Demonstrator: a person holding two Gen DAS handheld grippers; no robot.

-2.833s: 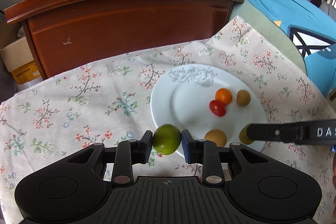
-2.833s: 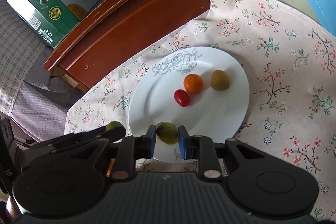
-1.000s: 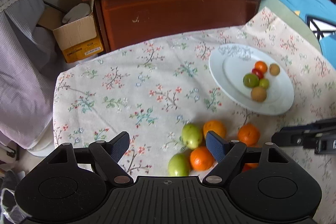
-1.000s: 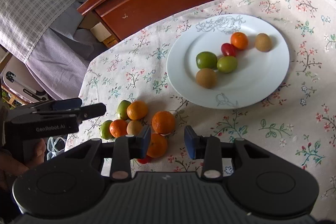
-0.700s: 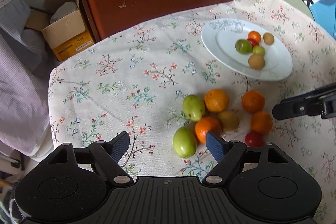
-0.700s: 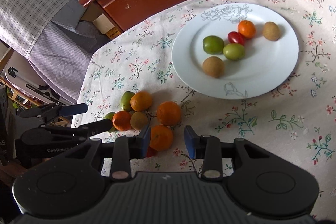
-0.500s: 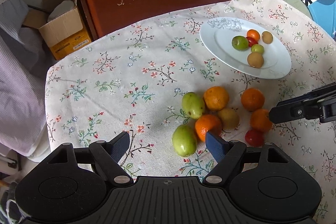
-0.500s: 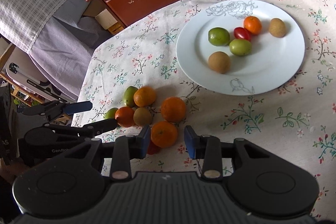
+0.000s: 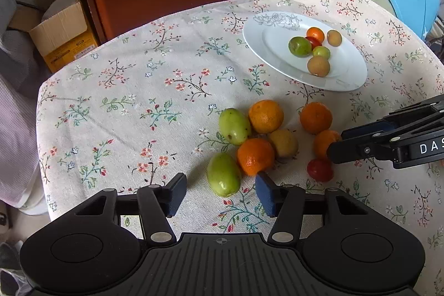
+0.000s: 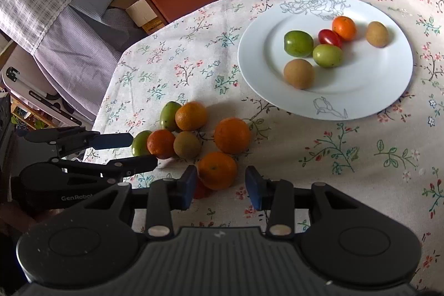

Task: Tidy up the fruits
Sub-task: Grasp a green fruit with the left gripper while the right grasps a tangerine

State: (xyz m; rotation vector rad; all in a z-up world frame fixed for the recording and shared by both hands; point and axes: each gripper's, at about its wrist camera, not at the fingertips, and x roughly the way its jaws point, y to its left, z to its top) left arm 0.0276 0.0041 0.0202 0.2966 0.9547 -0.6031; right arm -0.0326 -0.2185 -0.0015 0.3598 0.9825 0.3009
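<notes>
Both grippers hang over a flowered tablecloth (image 9: pixel 172 90) with their jaws apart and nothing held. The left gripper (image 9: pixel 220 192) has a green fruit (image 9: pixel 223 174) just ahead, between its two fingers; an orange (image 9: pixel 255 156) touches that fruit on the right. The right gripper (image 10: pixel 219 183) is lined up on another orange (image 10: pixel 217 170), which sits between its fingertips, with a small red tomato (image 10: pixel 200 191) partly hidden beside its left finger. More oranges, green fruits and a brown fruit lie loose in a cluster on the cloth. Farther off, a white plate (image 10: pixel 374 90) holds six small fruits: two green, two brown, one orange, one red.
</notes>
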